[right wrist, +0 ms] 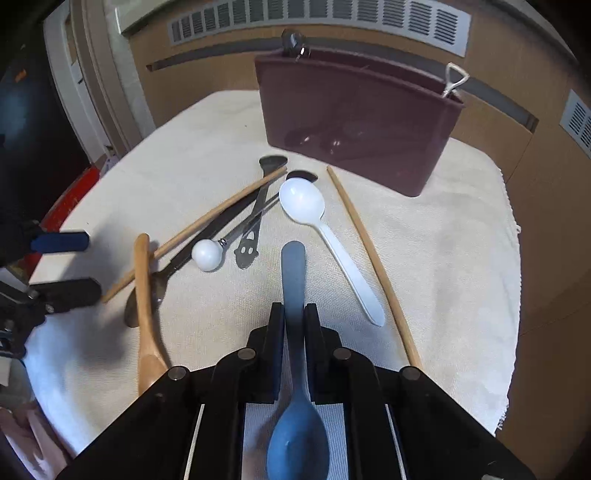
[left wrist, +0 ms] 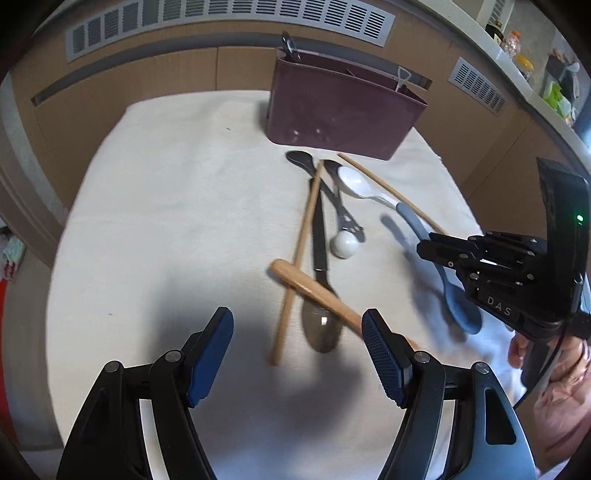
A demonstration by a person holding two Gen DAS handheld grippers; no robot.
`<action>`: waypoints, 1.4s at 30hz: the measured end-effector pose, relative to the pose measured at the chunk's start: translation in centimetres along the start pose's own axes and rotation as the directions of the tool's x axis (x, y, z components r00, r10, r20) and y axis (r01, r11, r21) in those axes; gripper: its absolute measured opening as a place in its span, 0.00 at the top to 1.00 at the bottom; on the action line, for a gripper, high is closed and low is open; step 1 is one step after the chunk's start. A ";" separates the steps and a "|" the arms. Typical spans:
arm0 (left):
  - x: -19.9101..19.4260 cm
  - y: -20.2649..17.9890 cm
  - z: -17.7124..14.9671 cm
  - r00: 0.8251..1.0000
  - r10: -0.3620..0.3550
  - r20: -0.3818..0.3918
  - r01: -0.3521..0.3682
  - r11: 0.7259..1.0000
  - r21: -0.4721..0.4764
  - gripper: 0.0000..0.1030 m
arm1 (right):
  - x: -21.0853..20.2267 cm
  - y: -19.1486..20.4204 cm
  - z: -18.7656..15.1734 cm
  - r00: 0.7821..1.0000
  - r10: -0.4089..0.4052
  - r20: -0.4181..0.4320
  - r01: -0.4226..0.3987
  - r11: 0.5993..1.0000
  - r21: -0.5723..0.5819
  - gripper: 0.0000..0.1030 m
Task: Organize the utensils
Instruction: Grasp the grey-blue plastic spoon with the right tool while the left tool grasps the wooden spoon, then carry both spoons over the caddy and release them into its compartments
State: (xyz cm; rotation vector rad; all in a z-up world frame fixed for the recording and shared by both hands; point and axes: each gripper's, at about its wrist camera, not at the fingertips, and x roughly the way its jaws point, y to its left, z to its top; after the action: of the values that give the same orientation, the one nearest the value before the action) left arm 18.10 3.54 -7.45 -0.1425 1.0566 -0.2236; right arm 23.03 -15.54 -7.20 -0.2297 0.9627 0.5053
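Note:
My right gripper is shut on the handle of a blue spoon, bowl toward the camera; the spoon also shows in the left wrist view, beside the right gripper. My left gripper is open and empty above a wooden spoon that lies across a metal spoon and a chopstick. A white plastic spoon, a second chopstick, a white-knobbed utensil and a flat metal utensil lie on the cloth. The maroon caddy stands behind them.
A cream cloth covers the table. The caddy holds a dark utensil at its left end and a white one at its right. Brown panelled walls with vents stand close behind. The table edge drops off on the left.

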 end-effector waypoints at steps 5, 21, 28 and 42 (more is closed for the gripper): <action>1.9 -0.5 1.2 0.998 -0.024 -0.053 0.020 0.997 -0.076 0.46 | -2.5 -0.7 -0.8 0.998 -0.022 0.065 0.020 0.999 0.027 0.91; 5.3 -3.1 3.4 0.993 0.112 0.029 -0.113 0.993 0.040 0.83 | -3.0 -1.5 -1.8 0.994 -0.017 0.111 0.007 0.996 0.090 0.91; 1.6 -3.4 2.5 0.988 0.073 0.136 -0.083 0.994 0.074 0.88 | -3.2 -1.7 -1.8 0.993 0.028 0.116 -0.042 0.992 0.117 0.91; -5.1 -4.6 1.9 0.958 -0.037 0.283 0.005 0.994 0.113 0.88 | -6.8 -0.8 -1.7 0.982 0.028 0.187 -0.053 0.990 0.134 0.91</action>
State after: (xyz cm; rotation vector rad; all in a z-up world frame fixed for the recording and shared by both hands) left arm 16.82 0.38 -1.17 -0.0824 0.7542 -0.2724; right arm 19.00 -19.05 -2.54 -0.0370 0.8187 0.4858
